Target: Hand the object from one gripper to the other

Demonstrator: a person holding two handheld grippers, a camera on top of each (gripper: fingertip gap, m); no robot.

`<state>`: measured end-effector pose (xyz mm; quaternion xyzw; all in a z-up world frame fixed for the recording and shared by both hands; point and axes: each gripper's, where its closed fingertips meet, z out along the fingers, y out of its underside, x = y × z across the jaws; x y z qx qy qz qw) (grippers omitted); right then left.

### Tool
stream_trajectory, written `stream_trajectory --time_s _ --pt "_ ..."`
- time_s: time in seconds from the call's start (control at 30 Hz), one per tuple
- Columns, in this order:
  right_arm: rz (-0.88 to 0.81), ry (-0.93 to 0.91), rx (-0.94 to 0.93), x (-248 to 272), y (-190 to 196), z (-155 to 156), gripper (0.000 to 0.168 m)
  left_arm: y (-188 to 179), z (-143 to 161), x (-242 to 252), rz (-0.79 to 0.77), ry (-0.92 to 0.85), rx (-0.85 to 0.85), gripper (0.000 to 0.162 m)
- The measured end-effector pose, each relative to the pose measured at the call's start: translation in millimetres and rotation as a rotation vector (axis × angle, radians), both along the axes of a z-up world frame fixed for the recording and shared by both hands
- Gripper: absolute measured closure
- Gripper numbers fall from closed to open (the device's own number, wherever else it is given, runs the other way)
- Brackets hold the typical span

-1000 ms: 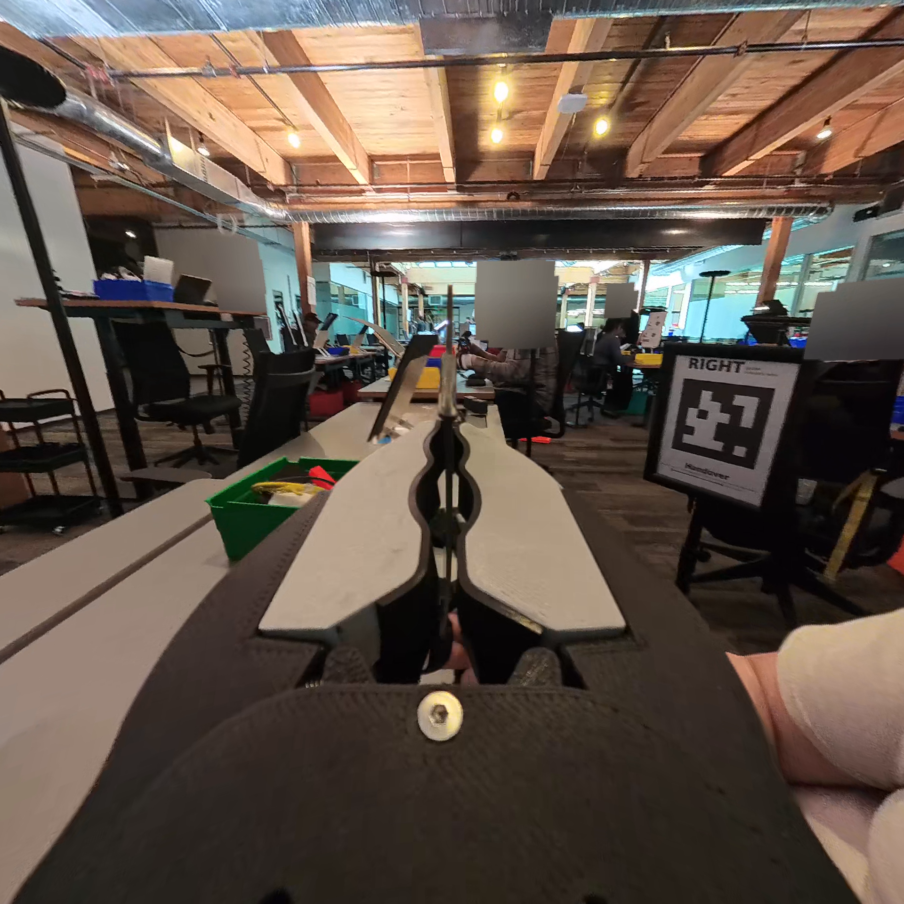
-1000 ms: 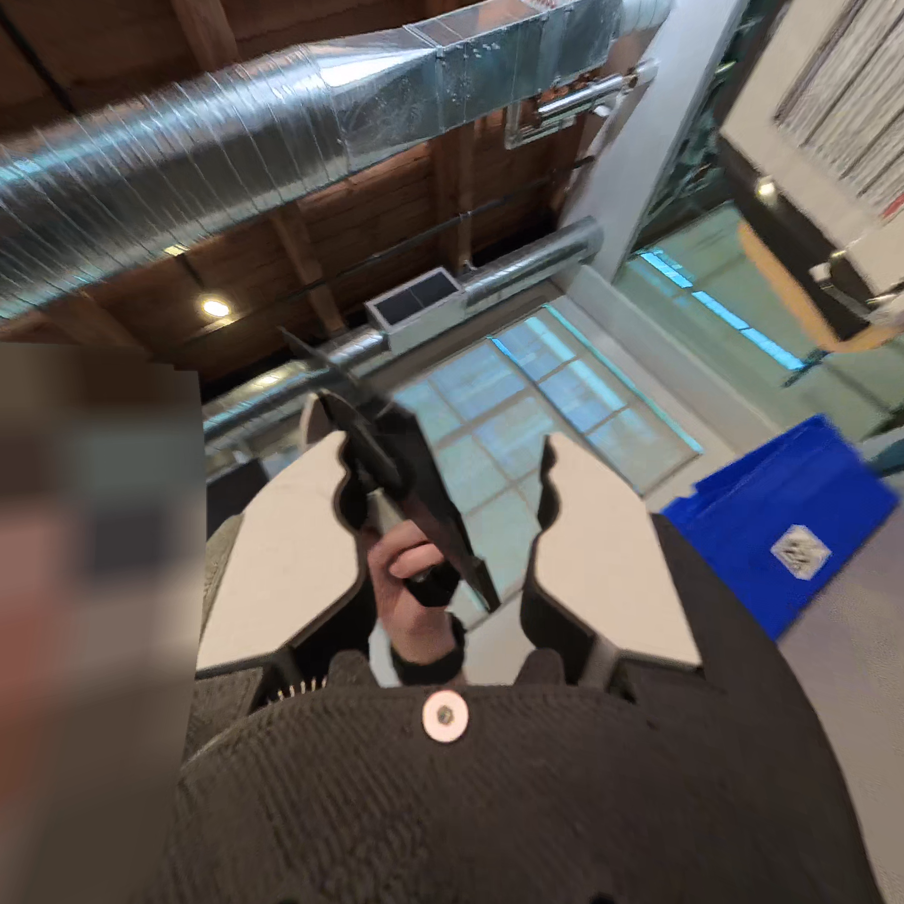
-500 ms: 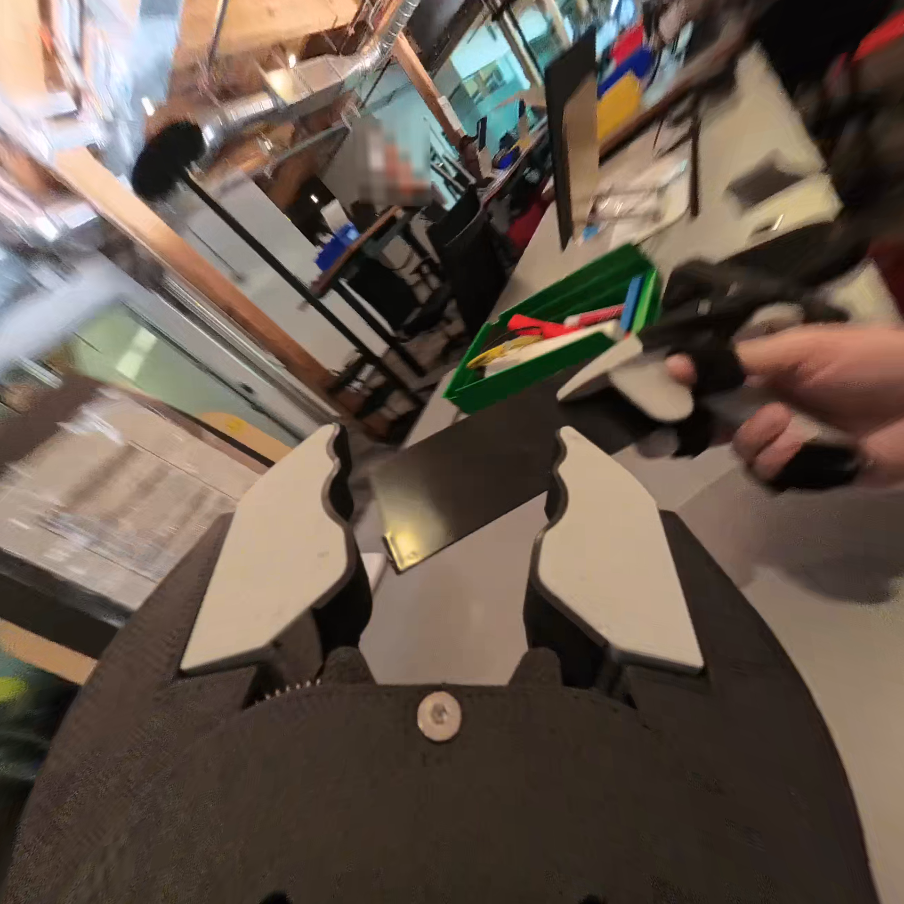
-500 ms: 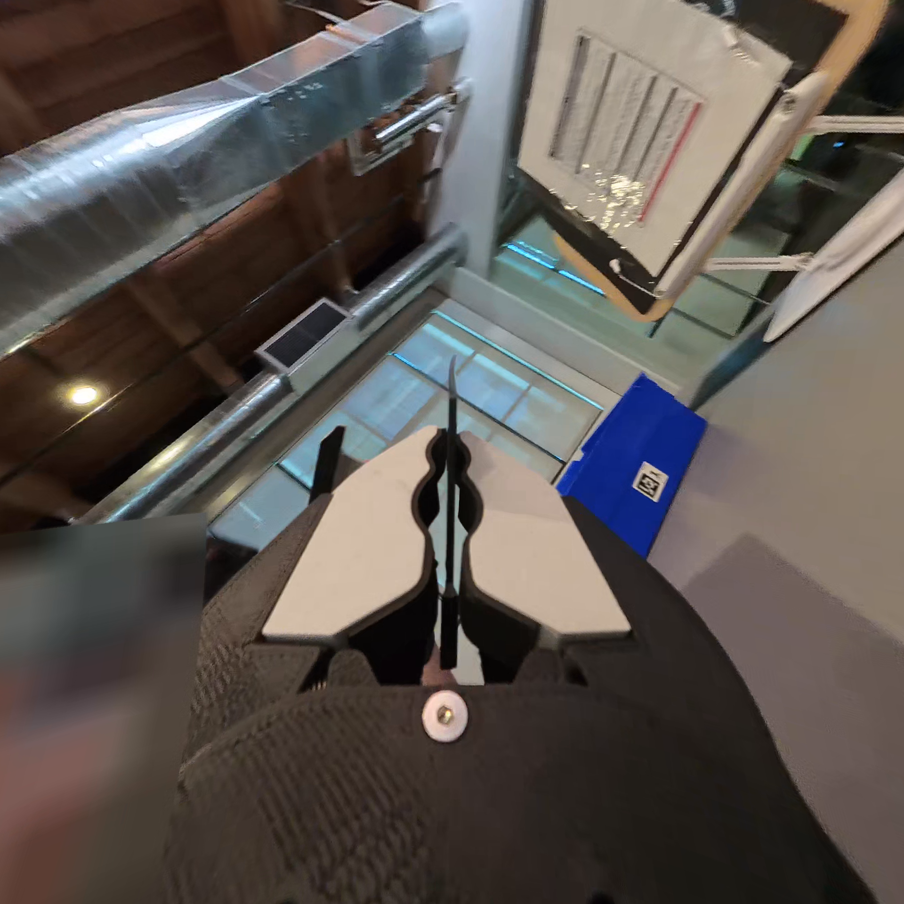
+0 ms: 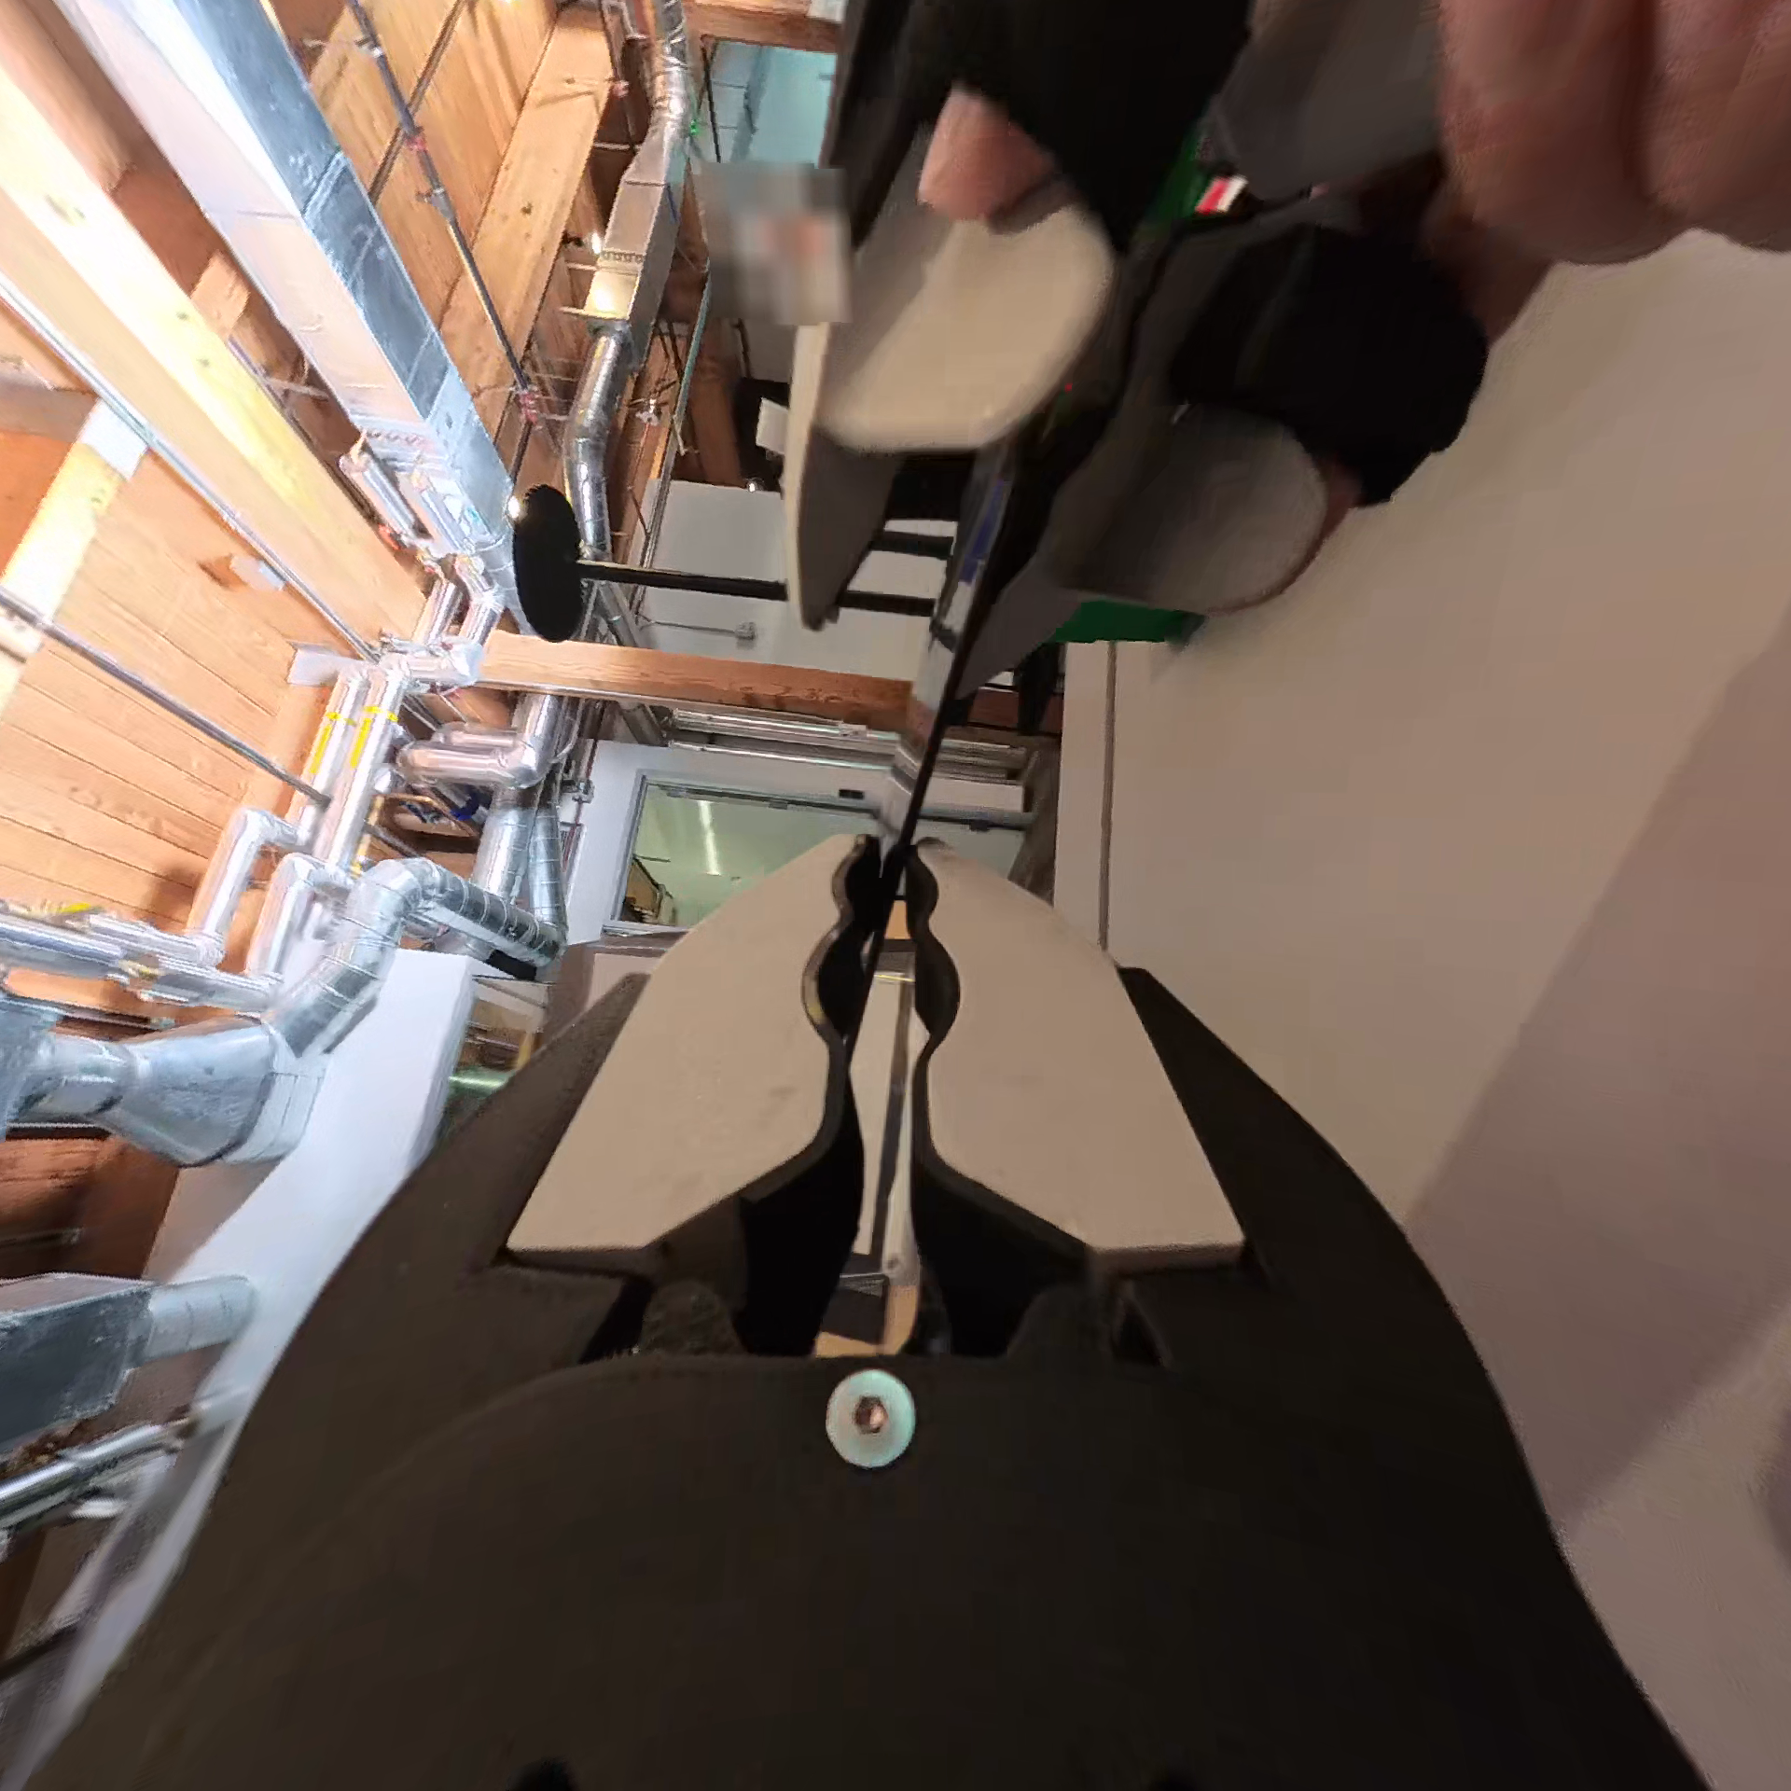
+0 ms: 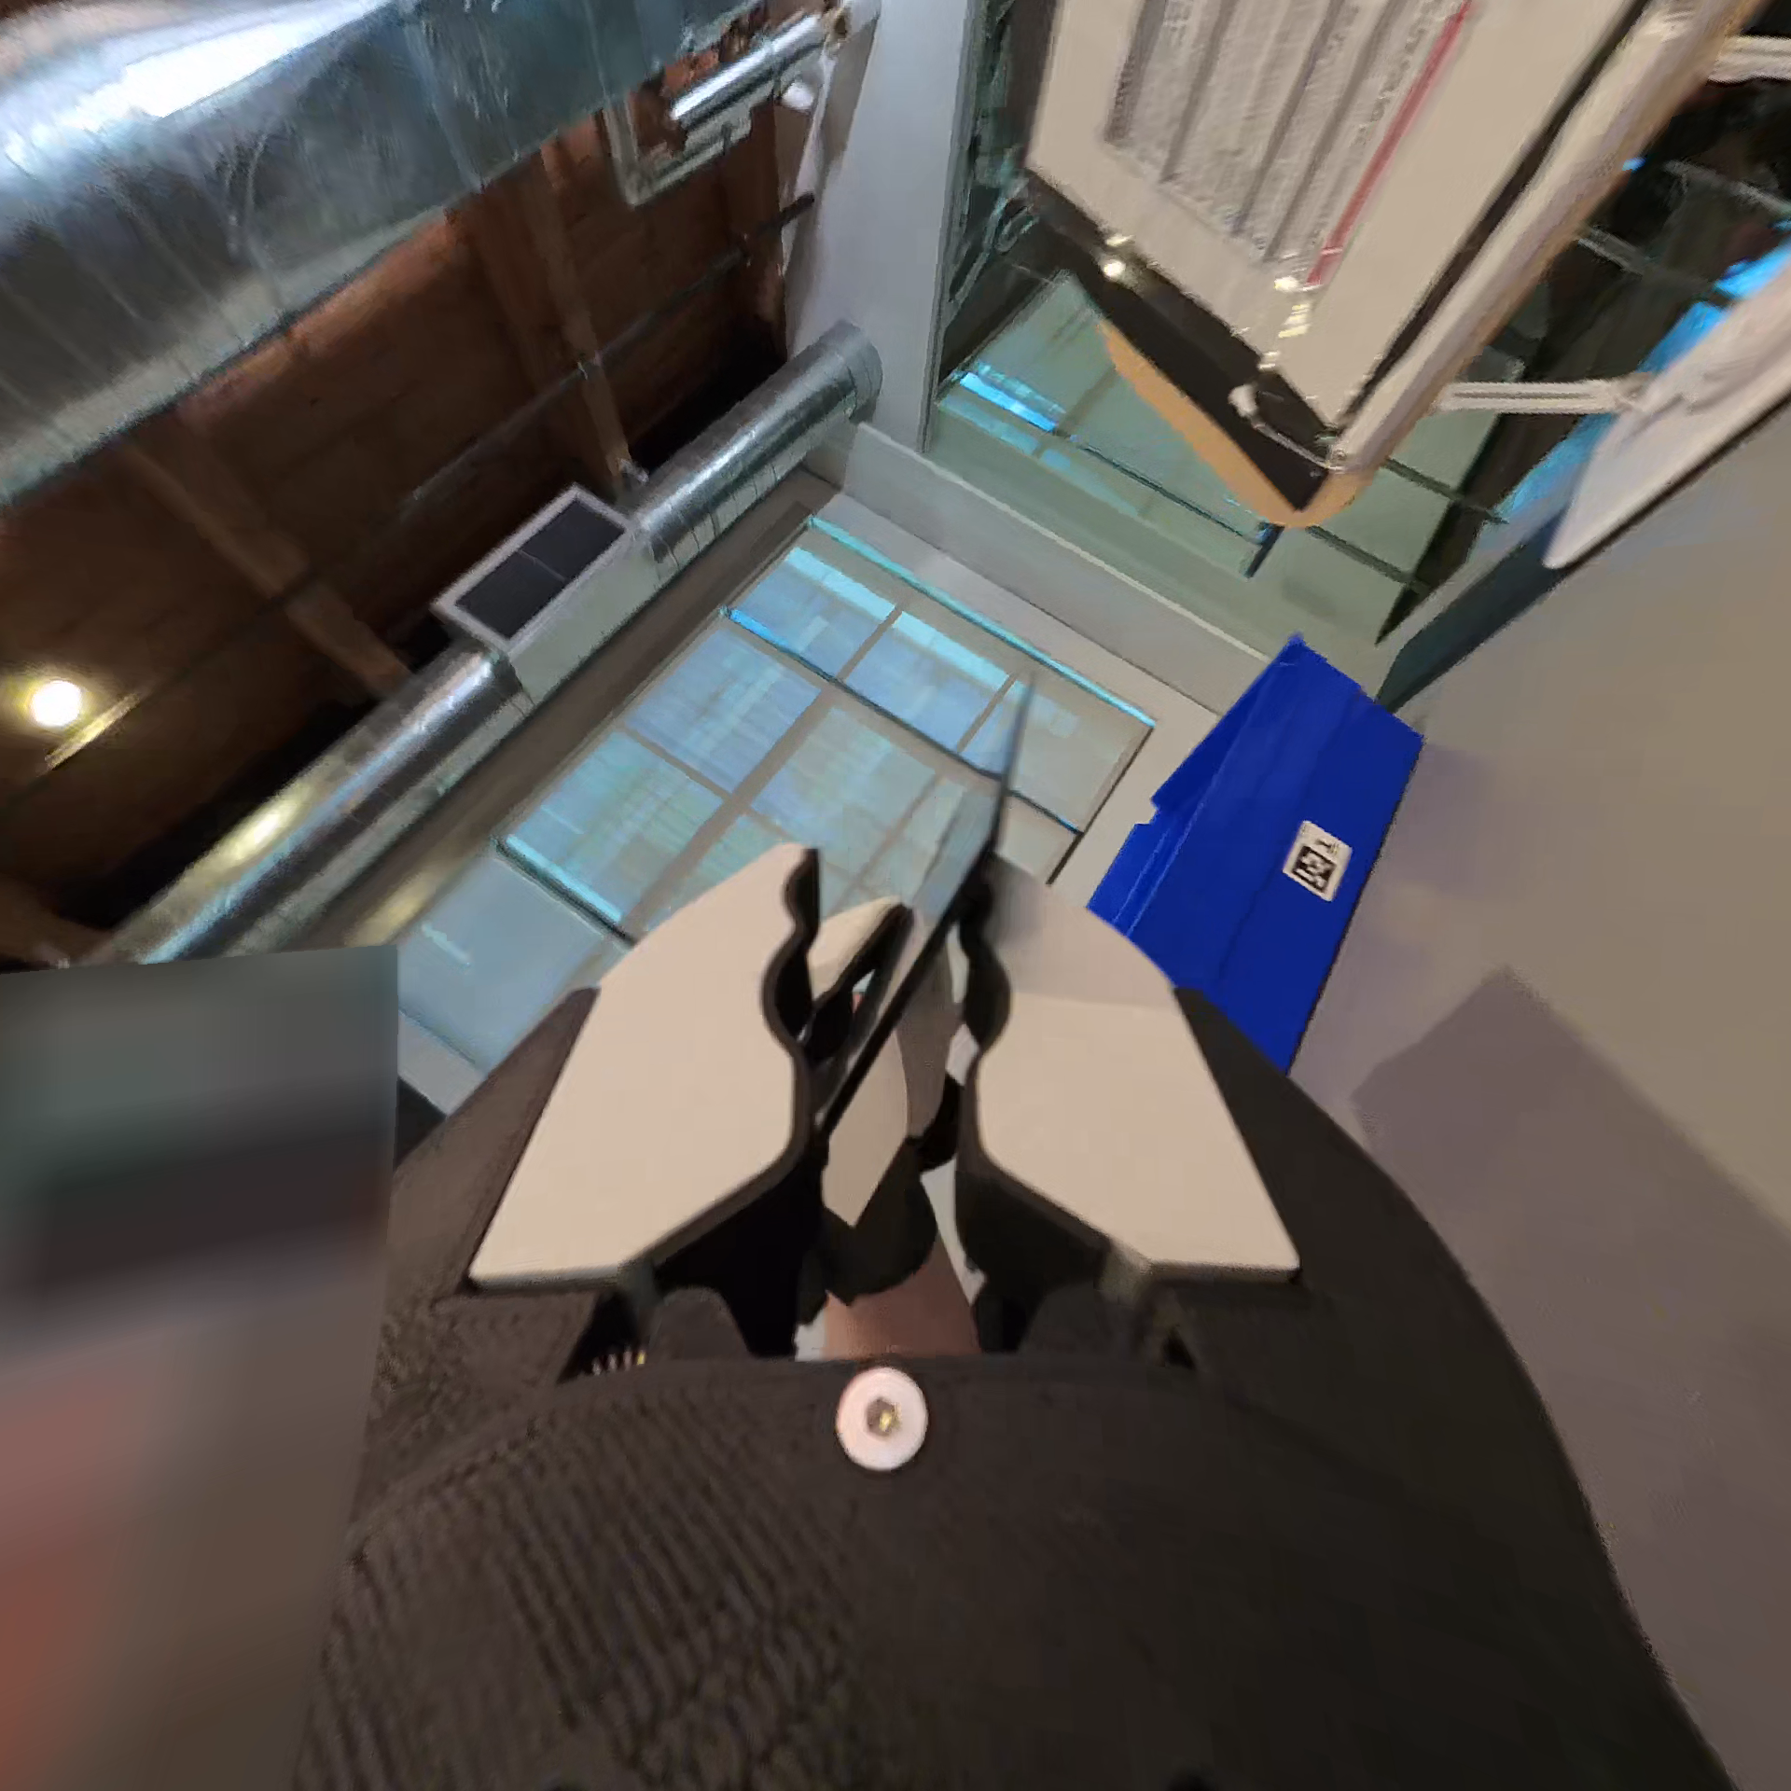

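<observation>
A thin black plate [image 5: 928,738], seen edge-on, runs from my left gripper [image 5: 896,855] up to my right gripper [image 5: 1008,543]. The left gripper is shut on the plate's near end. The right gripper, held by a hand [image 5: 1599,116], has its fingers apart around the far end. In the right wrist view the right gripper [image 6: 892,877] is open. There the plate [image 6: 921,979] stands slanted in the gap, close to the right finger. The left gripper's grey fingers [image 6: 858,945] show behind it.
A green bin [image 5: 1115,620] lies behind the right gripper on the pale table [image 5: 1454,872]. A blue bin [image 6: 1260,872] stands on the grey table [image 6: 1599,872]. A framed board [image 6: 1308,194] hangs beyond it. Ducts and wooden beams run overhead. Both grippers' tips are close together, under 4 cm apart.
The left gripper has closed on the plate and rolled sideways. The right gripper, shut on the plate half a second ago, has opened its fingers.
</observation>
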<state>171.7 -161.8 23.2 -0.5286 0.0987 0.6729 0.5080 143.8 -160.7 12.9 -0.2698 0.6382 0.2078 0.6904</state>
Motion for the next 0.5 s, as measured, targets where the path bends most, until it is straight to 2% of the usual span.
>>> stream_trajectory --time_s 0.13,0.17,0.4,0.5 --pt "0.000 -0.049 0.230 9 -17 37 0.114 -6 23 -5 -0.070 -0.171 -0.251 0.158" --pt "-0.028 -0.086 0.290 14 -21 43 0.118 -12 27 -5 -0.115 -0.200 -0.350 0.160" --pt "-0.421 -0.483 0.737 36 -50 63 0.113 -23 54 -15 -0.293 -0.434 -0.971 0.161" --pt "-0.590 -0.767 0.968 22 -64 56 0.114 -28 64 -22 -0.401 -0.480 -1.237 0.161"
